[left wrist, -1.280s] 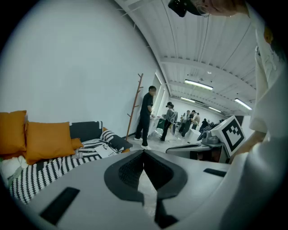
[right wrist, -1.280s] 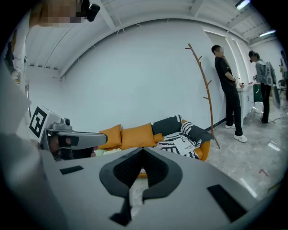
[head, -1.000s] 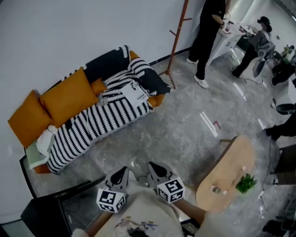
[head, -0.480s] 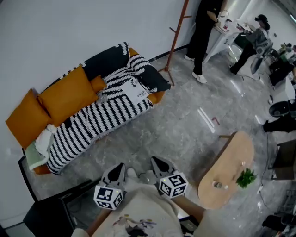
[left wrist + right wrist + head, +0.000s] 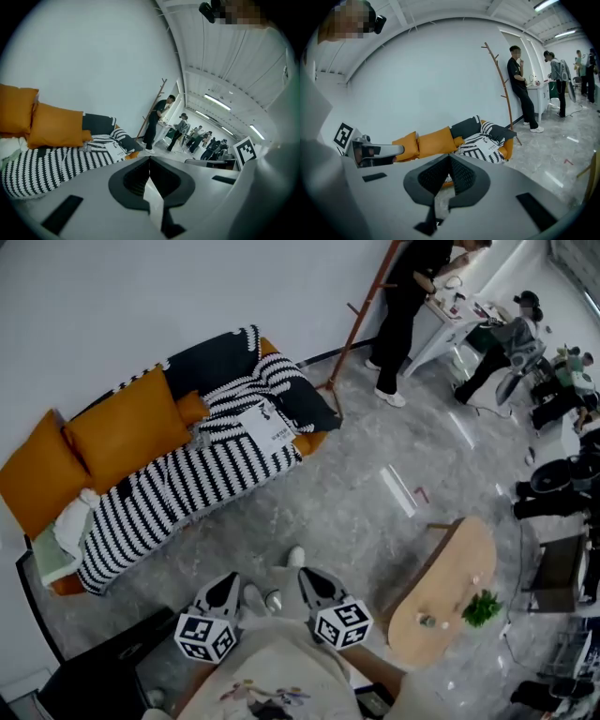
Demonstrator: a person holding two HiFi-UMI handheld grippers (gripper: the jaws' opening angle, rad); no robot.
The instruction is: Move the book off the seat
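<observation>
- The left gripper [image 5: 227,581] is held low in the head view, close in front of the person's body. Its jaws are seen pressed together, with nothing between them.
- The right gripper [image 5: 311,576] is held just beside it. Its jaws are likewise closed on nothing.
- Both grippers are aimed toward the sofa [image 5: 315,441] and are kept well apart from it, with grey floor [image 5: 356,493] in between.
- The book [image 5: 272,425], white with dark print, is seen lying flat on the seat, toward the sofa's right end as the head view shows it.
- The book is rested on a striped blanket [image 5: 169,493], by which most of the seat is covered.
- Two orange cushions [image 5: 122,432] are propped against the sofa's back, left of the book.
- A dark cushion [image 5: 211,362] is placed behind the book.
- A wooden coat stand [image 5: 361,320] is stood on the floor near the sofa's right end.
- A person in black [image 5: 403,306] is seen standing beyond the stand, at a white desk [image 5: 441,320].
- An oval wooden table [image 5: 441,592] is set to the right of the grippers, and a small plant [image 5: 481,608] is stood on it.
</observation>
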